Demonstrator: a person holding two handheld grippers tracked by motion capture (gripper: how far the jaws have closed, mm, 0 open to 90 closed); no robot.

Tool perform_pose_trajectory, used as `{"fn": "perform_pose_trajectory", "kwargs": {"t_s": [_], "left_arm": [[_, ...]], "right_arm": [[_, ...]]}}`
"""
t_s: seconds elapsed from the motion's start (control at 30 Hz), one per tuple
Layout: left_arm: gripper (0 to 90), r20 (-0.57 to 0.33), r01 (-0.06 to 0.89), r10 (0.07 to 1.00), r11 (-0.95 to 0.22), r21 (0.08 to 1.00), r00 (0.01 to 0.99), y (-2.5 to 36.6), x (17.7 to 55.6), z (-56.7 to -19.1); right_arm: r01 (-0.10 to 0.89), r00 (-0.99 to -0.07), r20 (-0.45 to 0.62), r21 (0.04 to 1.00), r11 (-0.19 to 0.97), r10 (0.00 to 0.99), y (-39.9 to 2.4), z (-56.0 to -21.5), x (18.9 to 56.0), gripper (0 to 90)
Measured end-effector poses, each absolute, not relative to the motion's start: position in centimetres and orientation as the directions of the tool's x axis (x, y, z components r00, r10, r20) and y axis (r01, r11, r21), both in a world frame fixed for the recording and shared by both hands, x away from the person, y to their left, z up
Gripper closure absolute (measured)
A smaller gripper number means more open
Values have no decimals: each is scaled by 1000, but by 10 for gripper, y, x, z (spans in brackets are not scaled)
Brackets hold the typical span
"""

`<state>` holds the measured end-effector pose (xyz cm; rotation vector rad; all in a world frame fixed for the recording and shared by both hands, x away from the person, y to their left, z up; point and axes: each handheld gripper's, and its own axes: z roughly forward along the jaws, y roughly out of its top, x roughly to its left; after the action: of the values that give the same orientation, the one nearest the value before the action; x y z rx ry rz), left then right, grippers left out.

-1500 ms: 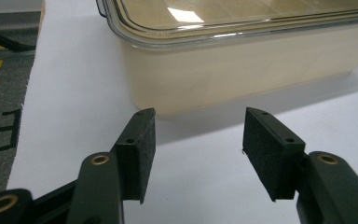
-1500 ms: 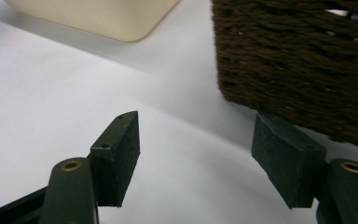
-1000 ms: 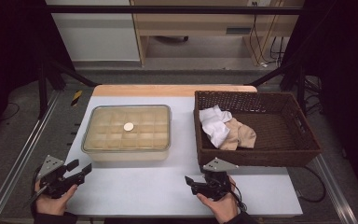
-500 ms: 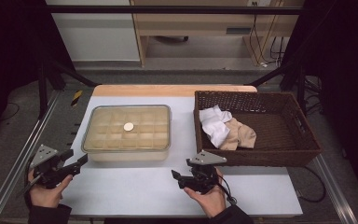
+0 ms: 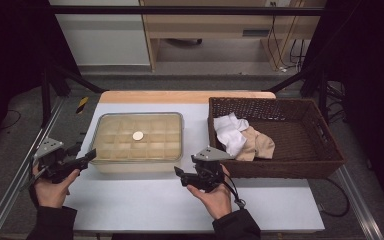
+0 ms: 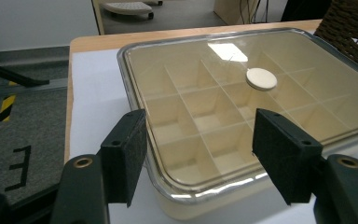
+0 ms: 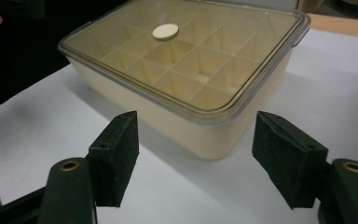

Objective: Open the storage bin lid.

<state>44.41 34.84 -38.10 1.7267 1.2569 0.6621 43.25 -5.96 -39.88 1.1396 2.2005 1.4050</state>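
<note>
A cream box (image 5: 139, 142) with a clear lid over several compartments sits on the white table, a white disc (image 5: 138, 135) resting on the lid. My left gripper (image 5: 86, 158) hovers by the box's front left corner, pointing at it. Its jaws have just been opening and nothing is gripped between them. In the left gripper view the box (image 6: 242, 107) lies beyond the open left gripper (image 6: 200, 144). My right gripper (image 5: 179, 175) is open in front of the box's front right corner. The right gripper view shows that corner (image 7: 205, 126) ahead of the right gripper (image 7: 193, 140).
A brown wicker basket (image 5: 300, 165) stands to the right of the box, with a white cloth (image 5: 230, 132) and a beige cloth (image 5: 257, 145) inside. A metal rail (image 5: 10, 200) runs along the table's left side. Bare white table (image 5: 145, 200) lies in front of the box.
Both hands have risen and come closer to the box. The right gripper moved left toward the box's front right corner. The left gripper's jaws stand wider.
</note>
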Motion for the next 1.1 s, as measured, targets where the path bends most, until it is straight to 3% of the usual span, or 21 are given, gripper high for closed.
{"fn": "perform_pose_trajectory", "kwargs": {"t_s": [0.43,1.1], "left_arm": [[350,-84,477,940,-90,874,330,349,477,-380],[365,-98,534,946,-88,841,309,355,523,-401]], "right_arm": [[460,-607,172,872,167,775,-42,-386,470,318],[496,-517,186,860,115,836,-16,-399,529,317]]}}
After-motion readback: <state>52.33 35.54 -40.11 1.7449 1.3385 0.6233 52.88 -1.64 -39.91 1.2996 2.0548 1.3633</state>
